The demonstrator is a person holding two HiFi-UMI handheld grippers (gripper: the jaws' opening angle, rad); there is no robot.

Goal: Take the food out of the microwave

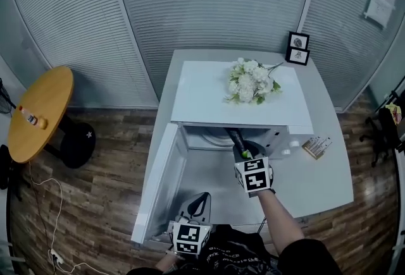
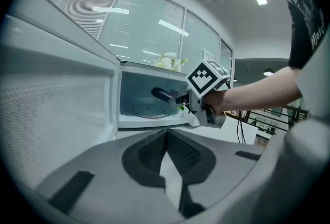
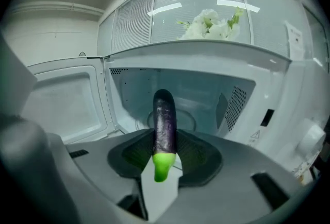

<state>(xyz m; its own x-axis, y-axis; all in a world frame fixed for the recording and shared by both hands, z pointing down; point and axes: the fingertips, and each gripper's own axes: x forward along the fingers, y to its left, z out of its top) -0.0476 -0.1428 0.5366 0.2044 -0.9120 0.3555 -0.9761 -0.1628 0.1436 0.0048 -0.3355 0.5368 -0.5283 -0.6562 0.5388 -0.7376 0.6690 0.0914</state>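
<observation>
Right gripper view shows the eggplant clamped between the fingers of the right gripper, with the pads pressing its sides just above the green stem. The eggplant's long axis runs straight ahead along the fingers. Its stem end points back toward the person, and its purple body reaches forward into the mouth of the microwave.

Head view places the dark tip at the front edge of the cavity, above the floor and clear of the walls. Judging from this, the next move is a straight pull back along the eggplant's own length. That would bring it out over the bare desk to the right.

The door hangs open on the left side. The left gripper sits low beside the door, well apart from the eggplant. Its fingers are together with nothing between them. The right hand has the hold and needs no help from the left.
</observation>
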